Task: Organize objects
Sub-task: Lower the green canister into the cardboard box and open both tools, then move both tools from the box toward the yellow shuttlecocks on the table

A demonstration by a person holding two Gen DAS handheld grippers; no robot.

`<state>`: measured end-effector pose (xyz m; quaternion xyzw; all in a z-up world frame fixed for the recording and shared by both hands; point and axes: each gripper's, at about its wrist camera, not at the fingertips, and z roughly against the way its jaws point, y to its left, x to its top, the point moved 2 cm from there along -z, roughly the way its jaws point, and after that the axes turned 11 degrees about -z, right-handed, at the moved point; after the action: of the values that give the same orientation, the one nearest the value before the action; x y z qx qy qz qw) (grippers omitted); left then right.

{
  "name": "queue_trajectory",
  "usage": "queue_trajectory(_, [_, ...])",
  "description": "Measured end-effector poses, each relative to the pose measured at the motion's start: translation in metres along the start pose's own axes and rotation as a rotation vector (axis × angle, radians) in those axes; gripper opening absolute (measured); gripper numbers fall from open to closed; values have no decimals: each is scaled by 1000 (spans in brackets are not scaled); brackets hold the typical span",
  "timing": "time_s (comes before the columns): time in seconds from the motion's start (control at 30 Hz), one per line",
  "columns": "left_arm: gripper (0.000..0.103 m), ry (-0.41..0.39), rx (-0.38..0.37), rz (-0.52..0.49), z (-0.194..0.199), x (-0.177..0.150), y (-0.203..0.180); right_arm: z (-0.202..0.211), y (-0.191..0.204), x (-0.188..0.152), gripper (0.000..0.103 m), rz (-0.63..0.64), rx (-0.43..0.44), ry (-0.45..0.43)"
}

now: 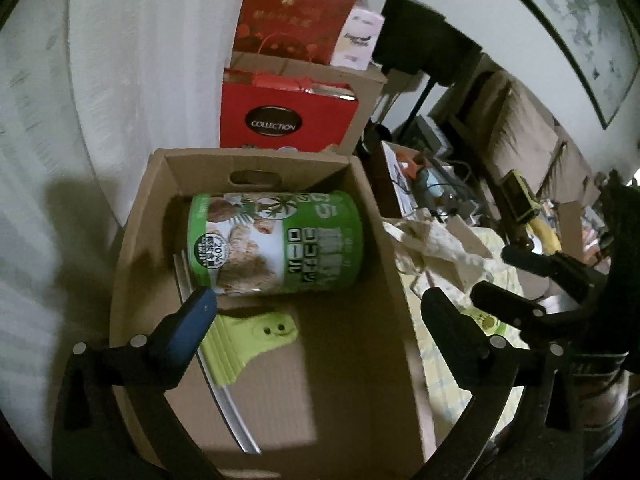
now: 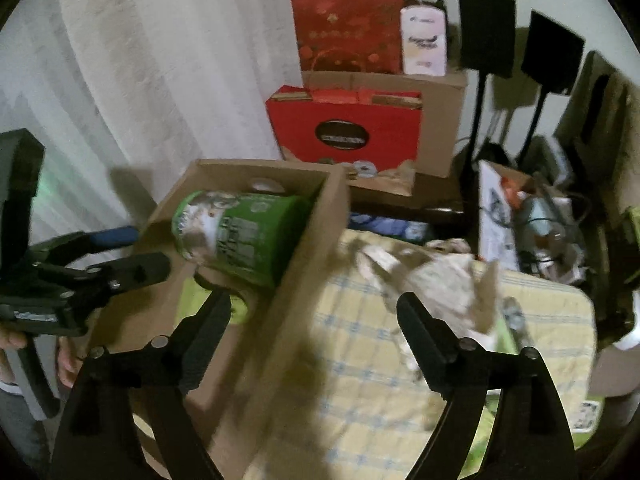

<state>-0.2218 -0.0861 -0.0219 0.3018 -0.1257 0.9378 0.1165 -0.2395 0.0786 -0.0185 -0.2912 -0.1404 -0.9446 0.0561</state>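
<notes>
Both tongs are spread wide and hold nothing. The left tongs (image 1: pixel 320 308) hang over the cardboard box (image 1: pixel 136 240), where the green can (image 1: pixel 280 240) lies on its side beside a green clip (image 1: pixel 256 340). The right tongs (image 2: pixel 316 312) straddle the box's rim and the checked cloth (image 2: pixel 360 360).

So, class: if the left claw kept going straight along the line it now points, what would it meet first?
Most likely the green can lying on its side in the cardboard box, or the box floor just before it; depth is unclear. The left claw is open and holds nothing.
</notes>
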Motion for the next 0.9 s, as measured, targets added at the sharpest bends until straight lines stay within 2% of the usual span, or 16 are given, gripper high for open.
queue_trajectory(0.07, [103,-7,21,-25,5,-4,-10,10,-5,-6,93,9,-21,-9])
queue_trajectory(0.13, [103,-11,39,-54,10,-9,-21,19,-11,-13,103,9,-33,-13])
queue_trajectory(0.33, [103,-5,26,-97,19,-25,-49,45,-34,-37,103,-15,-48,-24])
queue_trajectory(0.7, [103,-2,-40,-163,26,-50,-108,80,-85,-79,103,-53,-122,-57])
queue_trajectory(0.9, [103,1,-86,-180,23,-61,-136,96,-112,-100,103,-97,-128,-73])
